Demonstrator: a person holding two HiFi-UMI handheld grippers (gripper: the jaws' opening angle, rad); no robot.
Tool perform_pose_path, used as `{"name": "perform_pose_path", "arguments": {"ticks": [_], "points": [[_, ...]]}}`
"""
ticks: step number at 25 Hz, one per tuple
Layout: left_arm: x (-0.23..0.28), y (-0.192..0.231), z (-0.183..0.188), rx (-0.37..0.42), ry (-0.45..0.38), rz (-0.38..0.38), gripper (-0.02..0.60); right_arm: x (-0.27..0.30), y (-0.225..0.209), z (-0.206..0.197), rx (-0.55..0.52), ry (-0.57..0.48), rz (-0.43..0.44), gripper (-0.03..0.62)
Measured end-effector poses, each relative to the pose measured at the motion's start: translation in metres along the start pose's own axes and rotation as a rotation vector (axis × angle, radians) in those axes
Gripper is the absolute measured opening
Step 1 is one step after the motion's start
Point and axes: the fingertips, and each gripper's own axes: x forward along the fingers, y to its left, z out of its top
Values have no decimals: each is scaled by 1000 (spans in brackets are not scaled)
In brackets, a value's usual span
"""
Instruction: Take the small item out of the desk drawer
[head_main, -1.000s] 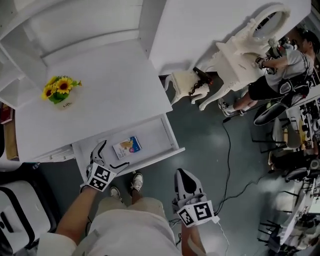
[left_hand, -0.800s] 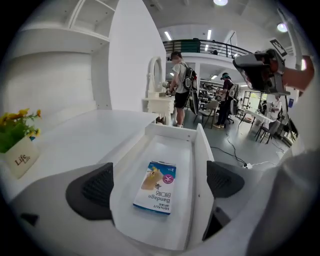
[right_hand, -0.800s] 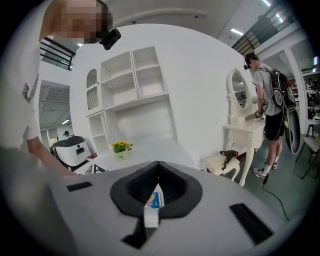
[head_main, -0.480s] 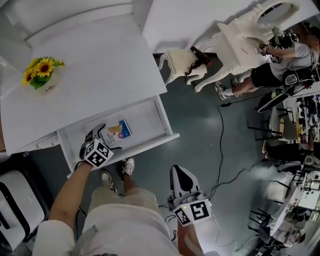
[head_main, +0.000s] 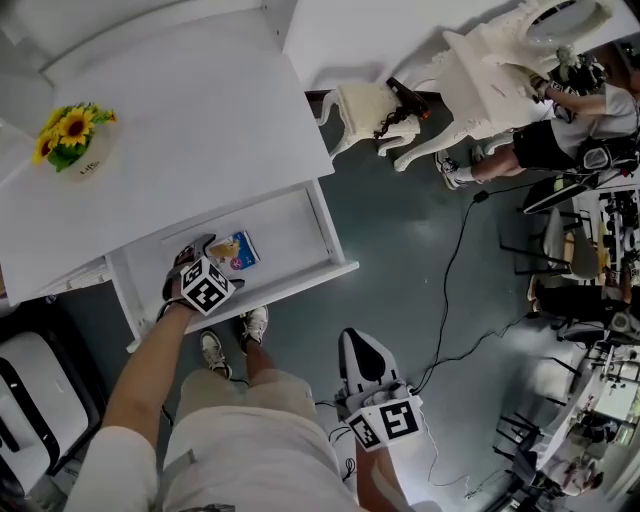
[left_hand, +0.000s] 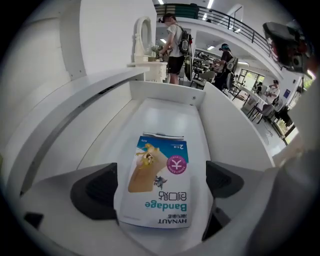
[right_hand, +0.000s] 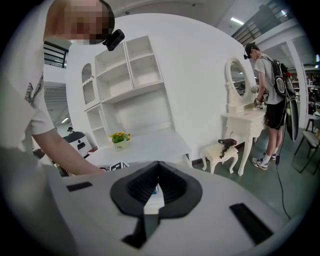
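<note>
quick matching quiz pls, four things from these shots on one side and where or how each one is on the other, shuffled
Things:
1. bandage box
2. sunflowers
3. hair dryer
4. right gripper

Place or state:
a. on the white stool
b. flat in the open drawer, between the left gripper's parted jaws
c. jaws shut, nothing in them, out over the floor
d. on the desk top

Pairs: 1-b, 2-d, 3-a, 4-c
</note>
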Motion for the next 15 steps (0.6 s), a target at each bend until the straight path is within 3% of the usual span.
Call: {"name": "perform_pose_path", "arguments": {"ticks": [3, 9, 15], "points": [[9, 2, -1, 6, 28, 2, 561, 9, -5, -6, 11, 10, 20, 9], [17, 3, -3, 113, 93, -13, 561, 28, -3, -14, 26, 27, 68, 9], [26, 8, -11, 104, 117, -39, 555, 37, -4, -22, 36, 44, 84, 9]]}}
